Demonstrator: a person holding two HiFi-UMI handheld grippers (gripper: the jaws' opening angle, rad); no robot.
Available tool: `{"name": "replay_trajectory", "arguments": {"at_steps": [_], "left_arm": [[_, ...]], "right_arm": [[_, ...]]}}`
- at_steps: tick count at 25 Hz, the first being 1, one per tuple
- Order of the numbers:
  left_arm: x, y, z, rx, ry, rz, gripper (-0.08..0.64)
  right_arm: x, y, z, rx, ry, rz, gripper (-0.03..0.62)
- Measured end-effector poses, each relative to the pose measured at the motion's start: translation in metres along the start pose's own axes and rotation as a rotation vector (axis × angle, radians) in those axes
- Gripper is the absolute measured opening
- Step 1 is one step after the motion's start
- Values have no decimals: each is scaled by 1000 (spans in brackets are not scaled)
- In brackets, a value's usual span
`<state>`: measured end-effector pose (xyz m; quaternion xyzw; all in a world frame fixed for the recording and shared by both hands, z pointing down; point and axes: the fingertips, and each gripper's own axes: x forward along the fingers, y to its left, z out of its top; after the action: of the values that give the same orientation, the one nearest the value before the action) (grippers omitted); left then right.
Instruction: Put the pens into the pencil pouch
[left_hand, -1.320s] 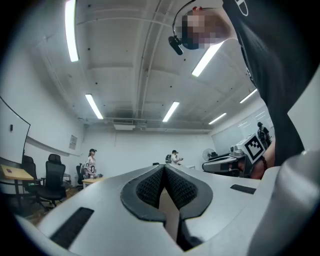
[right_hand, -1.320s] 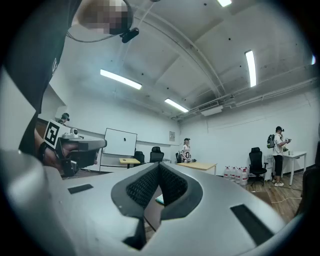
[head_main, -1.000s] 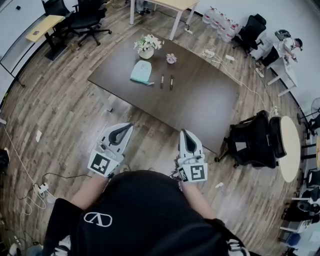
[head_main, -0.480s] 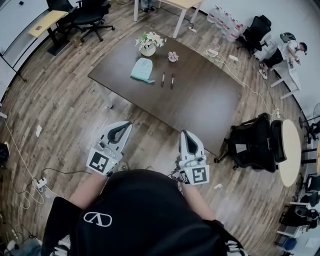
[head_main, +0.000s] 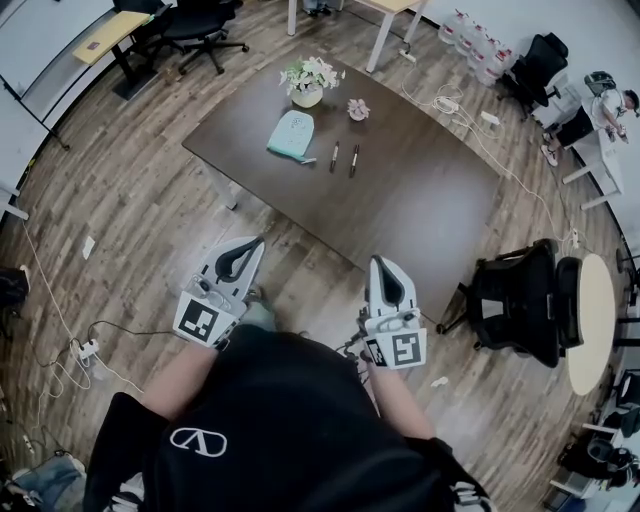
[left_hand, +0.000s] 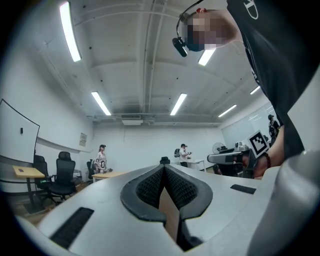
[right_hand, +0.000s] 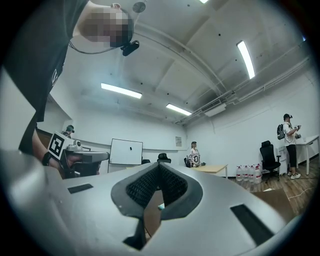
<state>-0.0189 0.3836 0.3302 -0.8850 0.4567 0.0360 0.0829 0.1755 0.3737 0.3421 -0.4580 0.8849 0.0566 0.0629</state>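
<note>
A wide office with a wood-plank floor (head_main: 130, 210) is spreading out beneath the person, who is standing well short of a long dark brown desk (head_main: 430, 215). The left gripper (head_main: 252, 246), a white two-jaw tool with a black-lined mouth, is being held out in front of the body with its jaws pressed fully together on nothing. The right gripper (head_main: 378, 264) is clenched and empty as well. Both are pointing roughly level toward the desk (their own views are taking in mostly ceiling lights and far walls, not the work).

Well apart from either gripper, two slim dark pens (head_main: 353, 160) are lying side by side, nearly parallel, on the far half of the desk. Near them, to the left in the head view, a flat light teal fabric pencil pouch (head_main: 290, 136) is lying. Whether its zip is open cannot be told from this distance. Behind the pouch a white pot of pale flowers (head_main: 310, 80) is standing, with a small pink object (head_main: 358, 108) near it.

The step in hand looks like the approach, with nothing yet picked up. Doing it well probably means closing in until the pens are within easy reach and spreading the jaws before coming down. One gripper could then be set across a pen's barrel near its middle, since a round pen is likely to roll under an off-centre pinch. The other gripper would be best used steadying the pouch's mouth.
</note>
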Motion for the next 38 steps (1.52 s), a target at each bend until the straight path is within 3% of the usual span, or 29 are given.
{"name": "replay_trajectory", "arguments": {"at_steps": [4,9,16,22,28,38], "left_arm": [[25,28,-8,-1,-5,1,3],[71,92,-24,-1,-29,-22,3],[149,200,-42,-26,-47,-110,3],[203,265,-62,-52,-46,-203,3],[241,301,-77,-78,-41,-263,3],[280,305,-102,-66,1,-252,3]], "right_arm": [[31,-16,-7,-8,-6,0,-2],[96,-34,-14,-41,-10,-23,-2],[211,-53,-22,-88,25,-86,-2],[287,-72,-34,-108,42,-169,-2],[333,-89,-37,-134,48,-228,-2],[362,-123,-51,-109,54,-199,-2]]}}
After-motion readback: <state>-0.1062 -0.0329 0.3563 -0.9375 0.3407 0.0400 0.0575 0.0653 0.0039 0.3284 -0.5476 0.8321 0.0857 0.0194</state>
